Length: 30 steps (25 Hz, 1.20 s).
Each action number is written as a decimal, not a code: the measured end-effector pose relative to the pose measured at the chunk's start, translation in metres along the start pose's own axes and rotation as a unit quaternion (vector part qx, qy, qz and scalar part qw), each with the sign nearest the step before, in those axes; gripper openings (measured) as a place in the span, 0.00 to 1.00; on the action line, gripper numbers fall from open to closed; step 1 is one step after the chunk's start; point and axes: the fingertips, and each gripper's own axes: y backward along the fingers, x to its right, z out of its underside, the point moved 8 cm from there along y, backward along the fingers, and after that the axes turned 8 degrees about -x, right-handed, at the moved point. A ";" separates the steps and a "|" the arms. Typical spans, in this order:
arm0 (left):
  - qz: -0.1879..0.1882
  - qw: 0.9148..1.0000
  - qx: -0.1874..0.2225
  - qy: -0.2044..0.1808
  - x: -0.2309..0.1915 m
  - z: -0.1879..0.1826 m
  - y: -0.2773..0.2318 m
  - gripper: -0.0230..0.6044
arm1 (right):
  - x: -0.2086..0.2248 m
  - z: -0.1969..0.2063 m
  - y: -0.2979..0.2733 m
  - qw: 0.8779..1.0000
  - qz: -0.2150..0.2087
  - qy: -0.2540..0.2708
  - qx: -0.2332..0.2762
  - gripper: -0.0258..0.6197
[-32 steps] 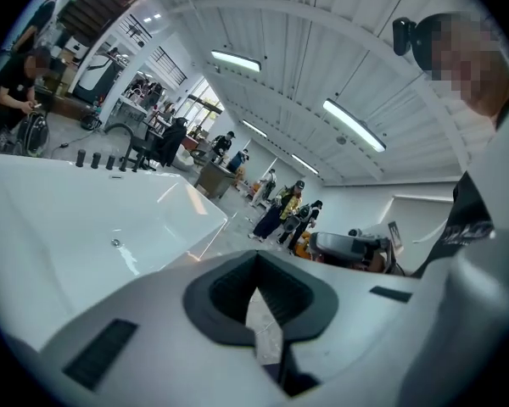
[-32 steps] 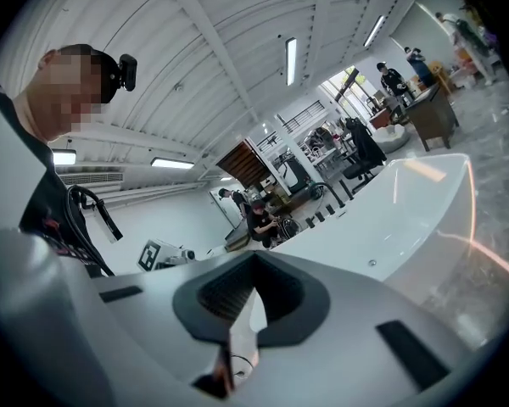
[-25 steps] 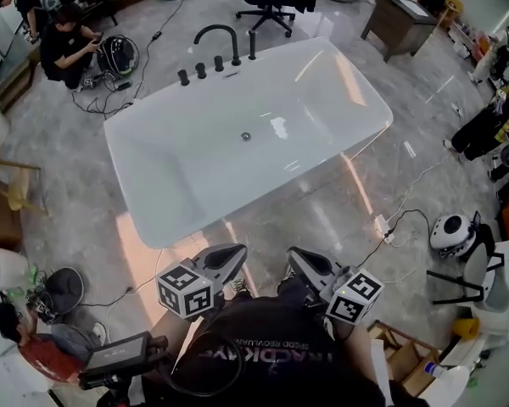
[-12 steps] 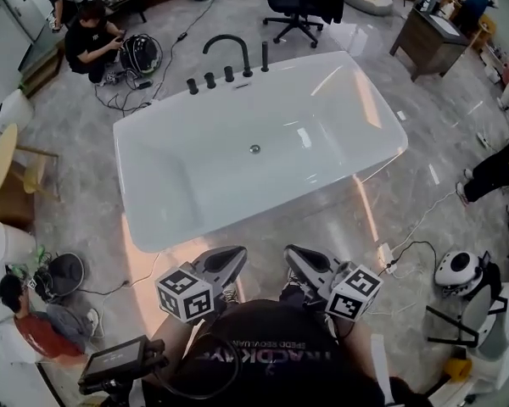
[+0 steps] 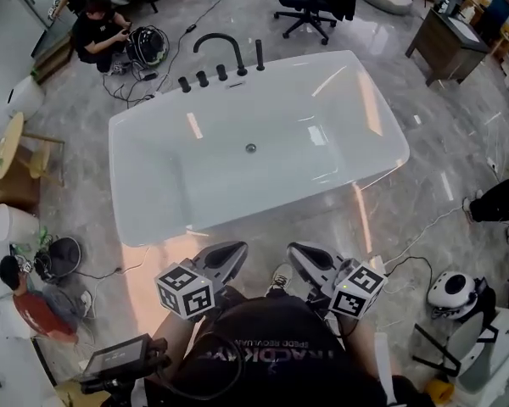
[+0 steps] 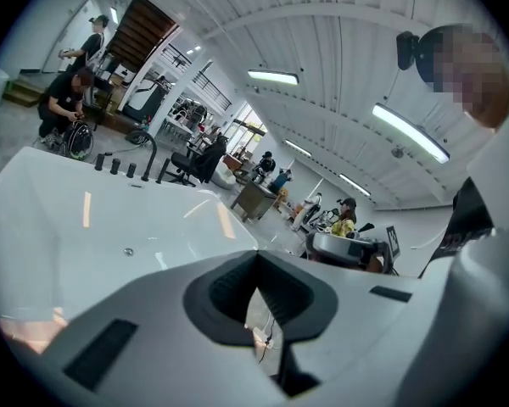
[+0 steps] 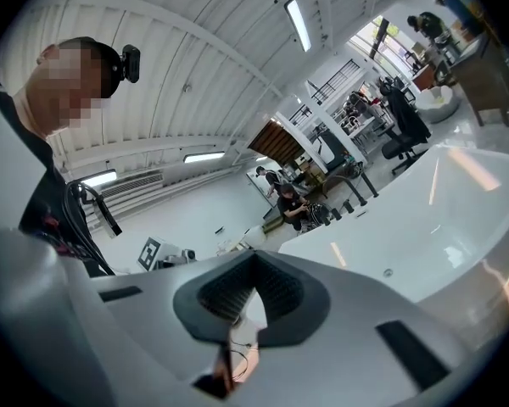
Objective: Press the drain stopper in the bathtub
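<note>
1. Holding low at bottom centre, your left gripper (image 5: 232, 254) and right gripper (image 5: 300, 254) each have their jaws pressed together on nothing.
2. The drain stopper (image 5: 251, 148) sits mid-frame on the bathtub (image 5: 153, 168) floor, too small to tell whether it is pressed.
3. Your torso hides both hands.

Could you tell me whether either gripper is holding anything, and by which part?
Nothing is held. The left gripper and right gripper both have jaws shut with nothing between them, well short of the bathtub.

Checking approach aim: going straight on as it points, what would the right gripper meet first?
From the right gripper, probably the bathtub's near rim, short of the drain stopper; depth unclear.
</note>
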 end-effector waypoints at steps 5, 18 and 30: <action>-0.008 1.000 0.000 0.008 0.011 0.001 -0.021 0.05 | 0.023 -0.007 0.016 1.000 -0.006 -0.003 -0.009 0.06; -0.016 0.999 0.020 0.029 -0.012 -0.014 -0.029 0.05 | 0.042 -0.031 -0.002 1.000 -0.004 0.000 -0.030 0.06; 0.009 0.999 0.020 0.032 -0.090 -0.070 -0.026 0.05 | 0.057 -0.075 -0.078 0.999 0.024 -0.009 -0.019 0.06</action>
